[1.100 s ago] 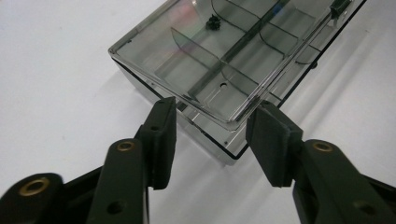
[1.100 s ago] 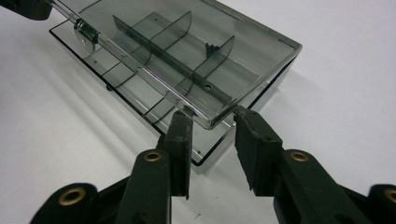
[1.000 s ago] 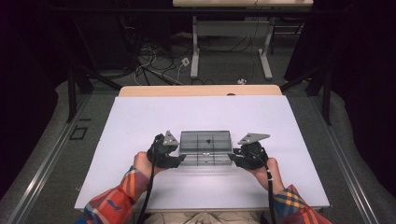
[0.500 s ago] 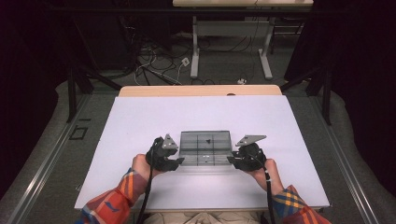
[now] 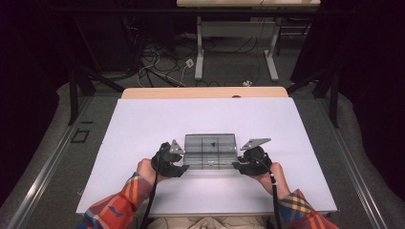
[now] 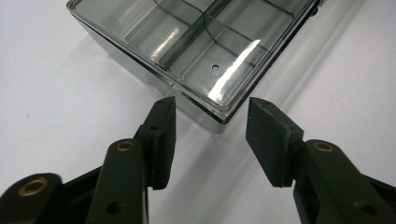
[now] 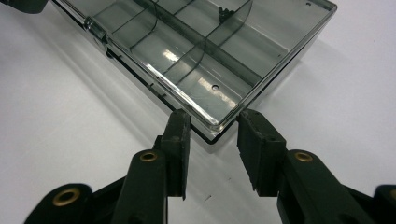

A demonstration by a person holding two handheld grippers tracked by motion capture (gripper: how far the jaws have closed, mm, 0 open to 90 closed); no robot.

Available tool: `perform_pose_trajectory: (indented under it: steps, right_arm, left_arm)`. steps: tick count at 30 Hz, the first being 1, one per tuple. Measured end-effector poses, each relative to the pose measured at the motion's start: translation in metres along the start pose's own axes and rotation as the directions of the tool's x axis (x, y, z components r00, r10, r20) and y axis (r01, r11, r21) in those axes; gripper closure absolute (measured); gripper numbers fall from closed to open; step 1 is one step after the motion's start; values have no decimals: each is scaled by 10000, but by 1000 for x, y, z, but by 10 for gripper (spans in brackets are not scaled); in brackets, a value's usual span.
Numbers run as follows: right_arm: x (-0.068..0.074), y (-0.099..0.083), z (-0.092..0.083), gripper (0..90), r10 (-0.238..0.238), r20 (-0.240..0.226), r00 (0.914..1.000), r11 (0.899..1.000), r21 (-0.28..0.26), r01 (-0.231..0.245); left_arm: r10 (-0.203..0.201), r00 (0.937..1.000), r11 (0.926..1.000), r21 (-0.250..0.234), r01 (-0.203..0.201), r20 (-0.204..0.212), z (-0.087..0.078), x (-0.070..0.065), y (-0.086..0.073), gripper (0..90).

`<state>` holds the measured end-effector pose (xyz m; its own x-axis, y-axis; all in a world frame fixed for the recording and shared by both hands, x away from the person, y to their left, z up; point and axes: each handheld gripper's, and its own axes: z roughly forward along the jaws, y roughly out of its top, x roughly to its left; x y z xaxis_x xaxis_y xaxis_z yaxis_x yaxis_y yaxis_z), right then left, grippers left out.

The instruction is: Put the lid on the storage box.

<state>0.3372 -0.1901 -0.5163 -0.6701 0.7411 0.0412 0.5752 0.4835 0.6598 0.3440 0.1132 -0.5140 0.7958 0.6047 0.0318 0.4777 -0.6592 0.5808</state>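
Note:
A smoky clear plastic compartment box [image 5: 210,150] lies flat near the middle of the white table, lid shut. A small dark piece [image 7: 225,11] sits in a far compartment. My left gripper [image 5: 184,167] is at the box's near left corner, my right gripper [image 5: 236,166] at its near right corner. In the left gripper view the box [image 6: 187,42] pokes its corner between the jaws of the left gripper [image 6: 212,109], with small gaps on both sides. In the right gripper view the box [image 7: 201,51] does the same in the right gripper [image 7: 212,119], pads almost touching. Both pairs of jaws have just been opening.
The white table top [image 5: 143,133] spreads wide on all sides of the box, with a wooden strip [image 5: 205,93] along its far edge. Beyond it are floor cables [image 5: 157,67] and desk legs [image 5: 198,52]. Plaid sleeves come in at the bottom.
The left gripper has shifted a little at its corner of the box. The box and the right gripper stay where they were.

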Motion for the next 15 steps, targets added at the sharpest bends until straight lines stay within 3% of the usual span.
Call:
perform_pose_trajectory:
  steps: [9,11,12,13,15]
  right_arm:
    - [-3,-2,1,513,35,-141,9999,9994,335,-30]
    - [-5,-2,2,464,-13,-223,9998,9998,203,17]
    - [-4,-4,5,436,112,-327,9994,9993,-352,-124]
    - [-5,-3,1,405,32,-305,9995,9999,108,-28]
    - [-5,-4,0,347,7,-401,9992,9999,173,0]
  left_arm:
    - [-113,9999,9998,183,112,55,1,3,-1,371]
    - [-162,9998,9998,139,160,83,0,3,-2,334]
    - [-281,9995,9996,86,280,112,-1,2,-3,312]
    - [-257,9996,9996,117,255,90,-2,3,-5,291]
    - [-371,9993,9993,50,371,45,-4,4,-9,243]
